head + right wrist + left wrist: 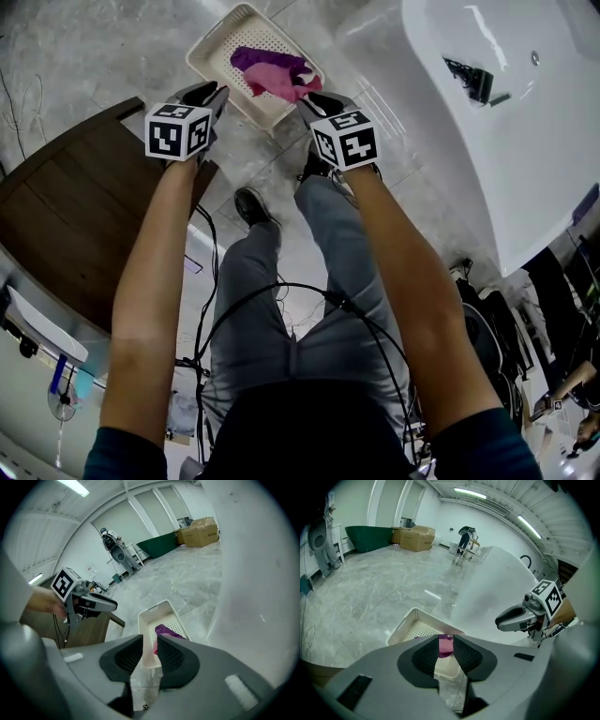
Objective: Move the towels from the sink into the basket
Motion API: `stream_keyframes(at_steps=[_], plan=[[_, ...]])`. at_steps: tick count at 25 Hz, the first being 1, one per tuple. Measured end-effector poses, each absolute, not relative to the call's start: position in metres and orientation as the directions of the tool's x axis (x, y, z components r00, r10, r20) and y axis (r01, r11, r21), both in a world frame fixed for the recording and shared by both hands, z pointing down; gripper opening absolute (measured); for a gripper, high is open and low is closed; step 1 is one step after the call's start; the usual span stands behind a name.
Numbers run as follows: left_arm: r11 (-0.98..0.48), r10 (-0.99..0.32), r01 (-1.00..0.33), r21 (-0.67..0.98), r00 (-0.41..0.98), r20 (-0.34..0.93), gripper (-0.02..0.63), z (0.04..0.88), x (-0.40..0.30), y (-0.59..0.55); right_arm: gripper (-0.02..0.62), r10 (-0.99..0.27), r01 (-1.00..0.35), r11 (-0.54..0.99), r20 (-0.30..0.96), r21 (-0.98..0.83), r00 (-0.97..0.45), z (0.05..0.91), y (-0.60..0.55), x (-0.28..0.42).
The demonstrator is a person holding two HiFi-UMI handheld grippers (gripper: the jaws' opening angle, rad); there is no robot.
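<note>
A cream perforated basket (pixel 211 47) stands on the floor in front of the person's feet. In it lie a purple towel (pixel 253 58) and a pink towel (pixel 277 80). My left gripper (pixel 214 94) hovers over the basket's near left edge, open and holding nothing. My right gripper (pixel 314 101) hangs over the near right edge, also open and empty. In the left gripper view the pink towel (pixel 446 648) shows far below, through the gap of the left gripper (pixel 446 639). The right gripper view looks past the right gripper (pixel 150 641) down at the basket (pixel 161 613) and the purple towel (pixel 165 631).
A large white sink (pixel 525 141) with a dark faucet (pixel 469 80) fills the right side. A brown wooden table (pixel 75 216) stands at the left. The person's legs and black cables are under the arms. Cardboard boxes (pixel 417 537) lie far off on the marble floor.
</note>
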State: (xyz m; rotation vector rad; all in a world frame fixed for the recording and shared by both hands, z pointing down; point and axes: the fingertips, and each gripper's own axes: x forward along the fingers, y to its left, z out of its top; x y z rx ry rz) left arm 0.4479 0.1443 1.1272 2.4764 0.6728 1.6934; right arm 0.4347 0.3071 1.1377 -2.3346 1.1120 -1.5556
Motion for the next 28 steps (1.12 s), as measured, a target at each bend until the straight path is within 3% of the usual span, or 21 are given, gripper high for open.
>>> stream_keyframes(at_steps=[8,14,28], plan=[[-0.885,0.416,0.376,0.275,0.373,0.829,0.078,1.030,0.471,0.149,0.118,-0.647,-0.538,-0.708,0.725,-0.457,0.236,1.053,0.299,0.443],[-0.858,0.468,0.443,0.261,0.461,0.754,0.032,0.916,0.479,0.150,0.011,-0.675,-0.580,-0.702,0.646,-0.414,0.357,0.933,0.286,0.460],[-0.829,0.538,0.525,0.193,0.655,0.531,0.006,0.643,0.489,0.139,0.008,-0.718,-0.684,-0.681,0.425,-0.263,0.551,0.645,0.259,0.475]])
